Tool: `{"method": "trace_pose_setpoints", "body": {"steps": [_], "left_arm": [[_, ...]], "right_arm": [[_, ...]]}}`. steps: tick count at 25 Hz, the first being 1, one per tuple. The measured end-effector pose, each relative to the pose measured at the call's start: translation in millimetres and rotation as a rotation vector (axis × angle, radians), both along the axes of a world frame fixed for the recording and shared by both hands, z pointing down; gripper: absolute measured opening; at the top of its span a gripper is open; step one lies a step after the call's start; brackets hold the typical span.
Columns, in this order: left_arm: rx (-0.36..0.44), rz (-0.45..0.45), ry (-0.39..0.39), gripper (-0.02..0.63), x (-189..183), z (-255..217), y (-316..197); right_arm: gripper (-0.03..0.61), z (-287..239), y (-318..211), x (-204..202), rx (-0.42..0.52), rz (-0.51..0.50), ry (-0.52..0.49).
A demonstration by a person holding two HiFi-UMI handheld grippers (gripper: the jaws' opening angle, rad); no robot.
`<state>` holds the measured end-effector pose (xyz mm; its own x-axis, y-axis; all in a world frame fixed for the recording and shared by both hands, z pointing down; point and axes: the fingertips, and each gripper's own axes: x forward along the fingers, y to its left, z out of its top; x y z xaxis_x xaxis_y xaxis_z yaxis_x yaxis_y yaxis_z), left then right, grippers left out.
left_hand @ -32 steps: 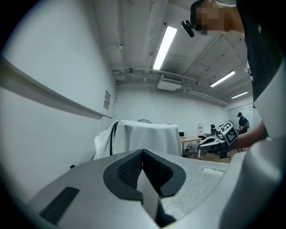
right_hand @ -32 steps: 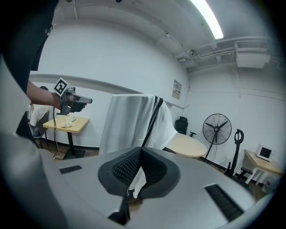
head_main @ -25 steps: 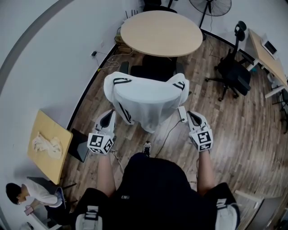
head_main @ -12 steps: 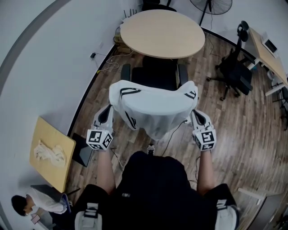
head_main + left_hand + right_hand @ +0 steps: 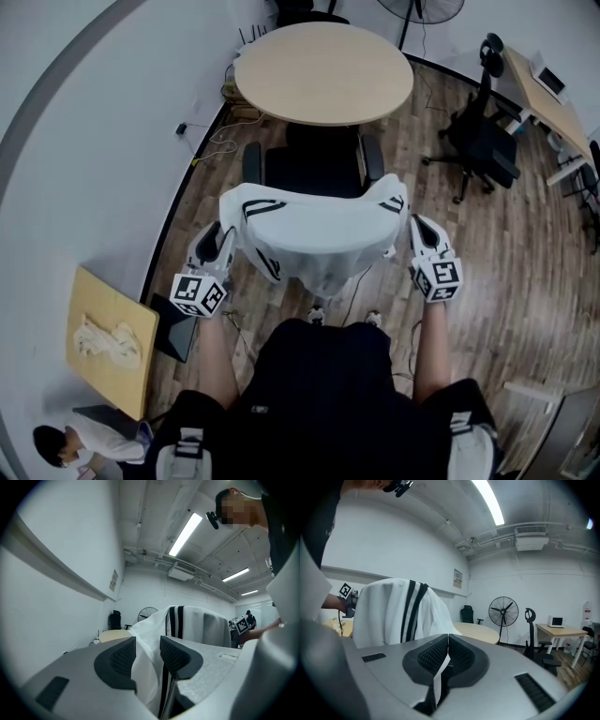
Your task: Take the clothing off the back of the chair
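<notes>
A white garment (image 5: 314,230) with black stripes hangs spread between my two grippers, just in front of the black chair (image 5: 314,167); the chair's back is hidden behind it. My left gripper (image 5: 220,242) is at the garment's left edge. Its jaws are opening in the left gripper view (image 5: 143,654), with a fold of the garment (image 5: 197,625) hanging loose between the pads (image 5: 123,657). My right gripper (image 5: 418,231) is at the right edge, shut on a thin fold of the cloth (image 5: 447,654). The garment (image 5: 393,613) drapes off to its left.
A round wooden table (image 5: 323,70) stands beyond the chair. To the right are a black office chair (image 5: 478,141) and a desk (image 5: 548,89). A wooden board with a cloth on it (image 5: 108,328) and a person (image 5: 66,445) are at the left; cables lie on the floor.
Both grippers have moved outward and a little toward me with the garment. It now hangs wider and flatter, and more of the chair's seat shows beyond it.
</notes>
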<state>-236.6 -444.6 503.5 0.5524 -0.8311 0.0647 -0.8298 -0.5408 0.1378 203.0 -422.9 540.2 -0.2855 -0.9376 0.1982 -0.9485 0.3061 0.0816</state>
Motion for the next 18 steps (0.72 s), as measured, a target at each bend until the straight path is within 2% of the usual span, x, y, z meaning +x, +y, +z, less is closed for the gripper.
{"method": "trace_pose_setpoints", "body": {"steps": [5, 7, 11, 15, 18], "left_arm": [[-0.025, -0.022, 0.006, 0.155, 3, 3, -6], [-0.036, -0.027, 0.018, 0.155, 4, 5, -7], [-0.05, -0.008, 0.025, 0.155, 7, 9, -8], [-0.055, 0.011, 0.02, 0.155, 15, 8, -11], [-0.064, 0.039, 0.024, 0.155, 18, 10, -10]], "right_arm": [[0.0, 2, -12, 11, -0.037, -0.021, -0.072], [0.038, 8, -17, 11, -0.069, -0.058, -0.109], [0.159, 19, -27, 5, -0.139, -0.162, -0.203], [0.222, 30, -35, 9, -0.23, -0.269, -0.354], [0.233, 31, -35, -3, -0.296, -0.405, -0.5]]}}
